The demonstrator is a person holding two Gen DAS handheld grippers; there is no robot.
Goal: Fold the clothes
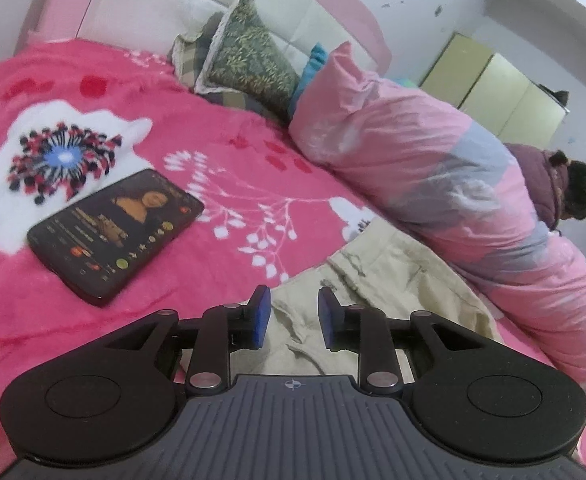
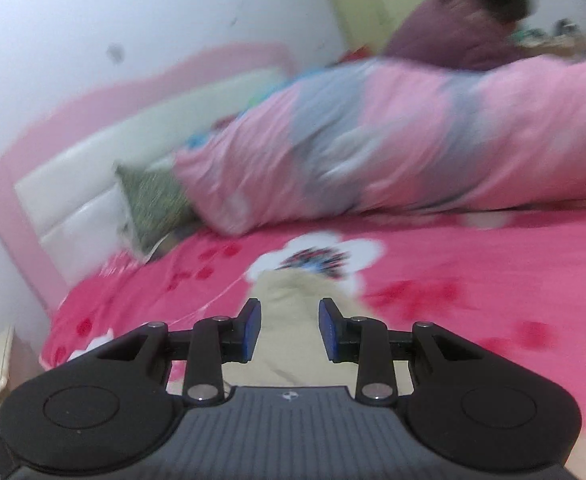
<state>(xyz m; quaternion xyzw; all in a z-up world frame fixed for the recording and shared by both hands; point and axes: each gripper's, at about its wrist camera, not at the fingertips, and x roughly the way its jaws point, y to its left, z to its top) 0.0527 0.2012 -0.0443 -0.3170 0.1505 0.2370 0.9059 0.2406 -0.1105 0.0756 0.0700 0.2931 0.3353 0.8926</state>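
A crumpled beige garment (image 1: 377, 280) lies on the pink flowered bedspread (image 1: 221, 152). My left gripper (image 1: 294, 316) hovers open just above the garment's near edge, nothing between its blue pads. In the right wrist view the same beige garment (image 2: 289, 304) stretches away under my right gripper (image 2: 289, 330), which is open with the cloth showing through the gap. That view is blurred by motion.
A dark tablet-like slab (image 1: 113, 236) lies left of the garment. A rolled pink and grey duvet (image 1: 433, 176) runs along the far side, with patterned pillows (image 1: 249, 48) at the white headboard (image 1: 165, 12). A person (image 1: 561, 184) is beyond the duvet.
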